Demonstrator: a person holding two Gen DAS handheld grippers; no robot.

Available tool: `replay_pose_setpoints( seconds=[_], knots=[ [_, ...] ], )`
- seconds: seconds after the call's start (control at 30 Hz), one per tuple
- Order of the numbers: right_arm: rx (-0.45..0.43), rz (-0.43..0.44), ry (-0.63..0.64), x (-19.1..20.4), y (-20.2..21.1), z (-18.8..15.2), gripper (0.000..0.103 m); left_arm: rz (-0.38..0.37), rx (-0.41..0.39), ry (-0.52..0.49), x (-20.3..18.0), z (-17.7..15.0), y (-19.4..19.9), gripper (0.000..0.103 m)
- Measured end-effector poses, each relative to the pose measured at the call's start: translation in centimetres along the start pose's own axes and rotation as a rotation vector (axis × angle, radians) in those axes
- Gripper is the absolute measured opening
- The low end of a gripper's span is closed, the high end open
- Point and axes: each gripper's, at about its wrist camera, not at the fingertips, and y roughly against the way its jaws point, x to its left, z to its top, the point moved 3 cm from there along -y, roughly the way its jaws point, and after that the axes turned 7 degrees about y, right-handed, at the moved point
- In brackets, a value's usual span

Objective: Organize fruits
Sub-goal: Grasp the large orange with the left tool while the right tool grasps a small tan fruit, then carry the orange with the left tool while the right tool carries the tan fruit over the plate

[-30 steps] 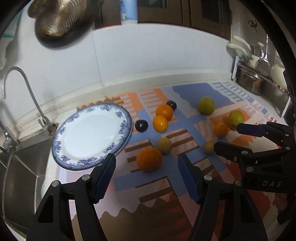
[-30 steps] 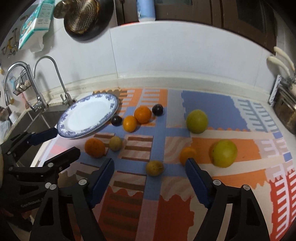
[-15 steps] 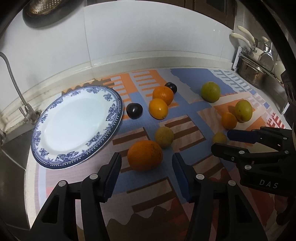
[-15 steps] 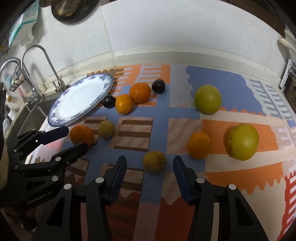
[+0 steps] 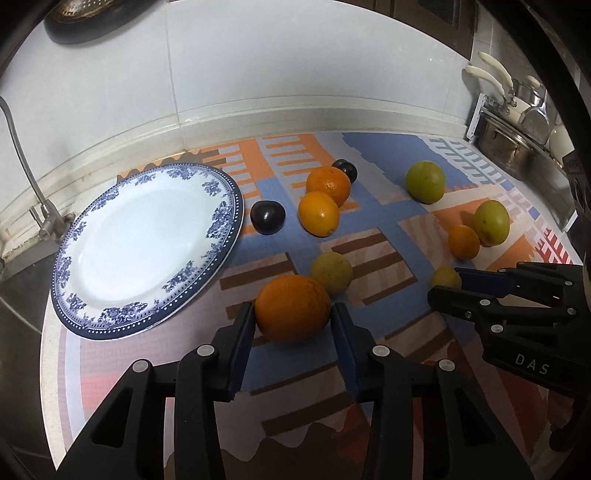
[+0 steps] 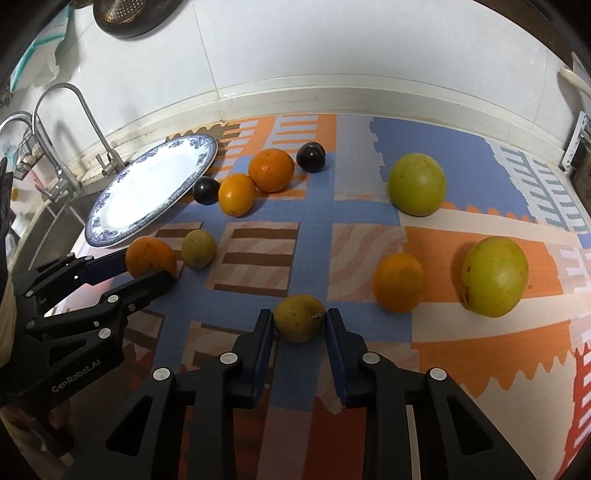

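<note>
My left gripper (image 5: pixel 293 314) is shut on a large orange (image 5: pixel 292 308) that sits on the patterned mat (image 5: pixel 384 221), just right of the blue-and-white plate (image 5: pixel 144 243). My right gripper (image 6: pixel 299 321) is shut on a small yellow-green fruit (image 6: pixel 299 318) on the mat (image 6: pixel 314 206). The left gripper also shows in the right wrist view (image 6: pixel 147 269), holding the orange (image 6: pixel 149 256). Loose on the mat are two oranges (image 5: pixel 328 184), two dark plums (image 5: pixel 267 217), a small yellow-green fruit (image 5: pixel 331 272), a small orange (image 6: pixel 398 282) and two large green fruits (image 6: pixel 416 184).
A sink with taps (image 6: pixel 59 122) lies left of the plate (image 6: pixel 151 192). A white tiled wall (image 5: pixel 295 55) runs behind the counter. A metal pot and dish rack (image 5: pixel 513 136) stand at the far right. A strainer (image 6: pixel 125 14) hangs on the wall.
Both grippers moved forward and down and closed: the left onto the large orange, the right onto the small yellow-green fruit. Both were open a second ago.
</note>
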Motion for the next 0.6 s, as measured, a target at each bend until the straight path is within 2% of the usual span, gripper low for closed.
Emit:
replay_pose_setpoints(
  seconds=[0.3, 0.6],
  knots=[
    [-0.046, 0.01, 0.05, 1.1, 1.0, 0.8, 0.03, -0.008, -0.05, 0.031, 0.6, 0.3, 1.6, 0.04],
    [-0.123, 0.074, 0.132, 3.9, 2.3, 3.2, 0.03, 0.046, -0.126, 0.06, 2.9, 1.2, 4.5, 0.04]
  ],
)
